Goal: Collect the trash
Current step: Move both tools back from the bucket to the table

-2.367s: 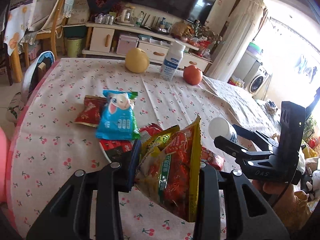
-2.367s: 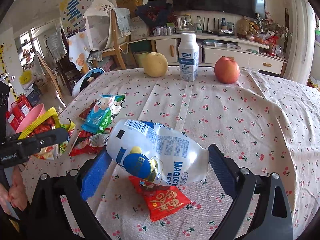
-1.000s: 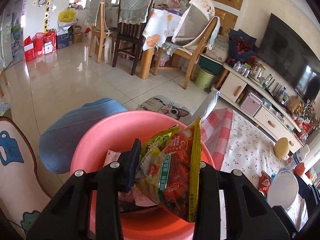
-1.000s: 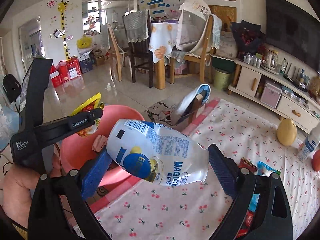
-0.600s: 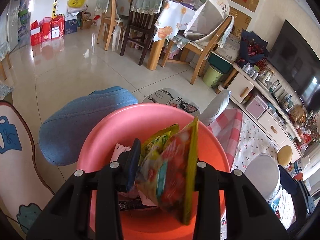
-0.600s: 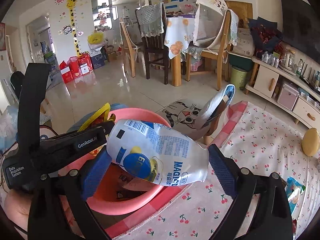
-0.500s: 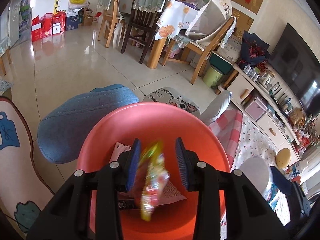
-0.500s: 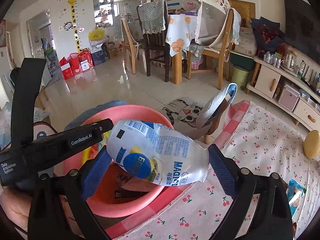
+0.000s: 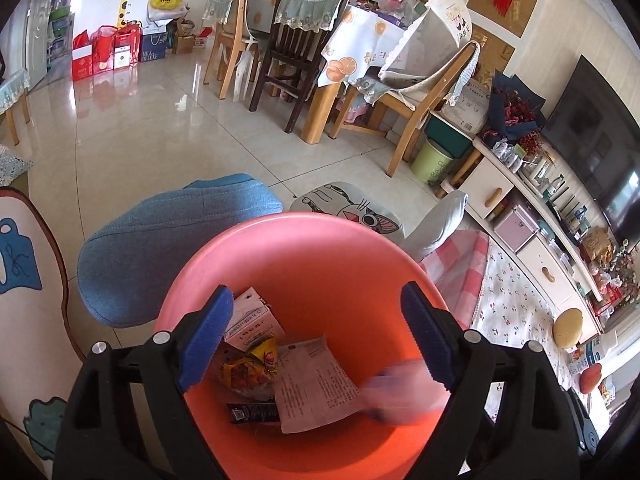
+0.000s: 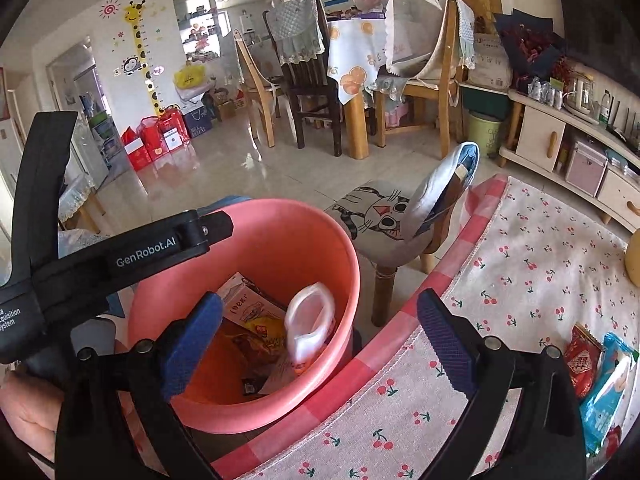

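Note:
A pink bucket stands on the floor beside the table; it also shows in the right wrist view. My left gripper is open and empty above it. The yellow-red snack bag lies inside among a carton and a paper sheet. My right gripper is open and empty at the bucket's rim. The white bottle is blurred, falling into the bucket; it shows as a blur in the left wrist view.
The table with the cherry-print cloth lies to the right, with a red wrapper and a blue wrapper on it. A cat-print stool and a blue cushion stand next to the bucket.
Both grippers swung from the table to over the bucket. The left opened and dropped the snack bag in. The right opened and let go of the bottle.

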Demonstrator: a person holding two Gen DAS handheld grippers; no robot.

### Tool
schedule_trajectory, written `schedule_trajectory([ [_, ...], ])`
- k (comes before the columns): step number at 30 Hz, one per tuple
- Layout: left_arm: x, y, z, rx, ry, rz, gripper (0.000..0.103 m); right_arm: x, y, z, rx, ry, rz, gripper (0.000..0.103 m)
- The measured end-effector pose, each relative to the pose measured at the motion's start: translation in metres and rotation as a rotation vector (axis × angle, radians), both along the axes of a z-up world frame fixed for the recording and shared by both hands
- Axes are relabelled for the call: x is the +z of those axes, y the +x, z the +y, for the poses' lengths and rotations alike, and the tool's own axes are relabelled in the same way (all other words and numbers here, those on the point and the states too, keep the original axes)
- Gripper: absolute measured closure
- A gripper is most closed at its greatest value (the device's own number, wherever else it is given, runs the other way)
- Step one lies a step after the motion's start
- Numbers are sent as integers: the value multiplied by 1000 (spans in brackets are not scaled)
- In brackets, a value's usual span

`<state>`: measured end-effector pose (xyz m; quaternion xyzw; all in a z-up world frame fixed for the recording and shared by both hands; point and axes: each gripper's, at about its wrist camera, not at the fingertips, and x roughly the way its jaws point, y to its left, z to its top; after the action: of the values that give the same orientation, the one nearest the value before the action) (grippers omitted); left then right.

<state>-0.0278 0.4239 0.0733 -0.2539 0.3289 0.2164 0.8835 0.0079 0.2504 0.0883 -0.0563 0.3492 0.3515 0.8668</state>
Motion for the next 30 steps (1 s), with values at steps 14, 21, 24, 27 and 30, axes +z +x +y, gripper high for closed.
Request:
schedule_trajectory([
  [14, 13, 16, -46, -89, 212, 39, 7, -7, -21, -52, -134, -65, -40, 6],
  [21, 22, 20, -79, -161, 308, 17, 6, -4, -31, -84, -210, -130, -93, 6],
  [24, 24, 22, -92, -188, 333, 12, 5, -2, -37, -96, -231, -159, -128, 6],
  [27, 24, 23, -105, -214, 356, 14, 4, -2, -43, -108, -248, -167, -142, 6],
  [30, 25, 23, -117, -238, 379, 12, 4, -3, -47, -121, -267, -172, -147, 6],
])
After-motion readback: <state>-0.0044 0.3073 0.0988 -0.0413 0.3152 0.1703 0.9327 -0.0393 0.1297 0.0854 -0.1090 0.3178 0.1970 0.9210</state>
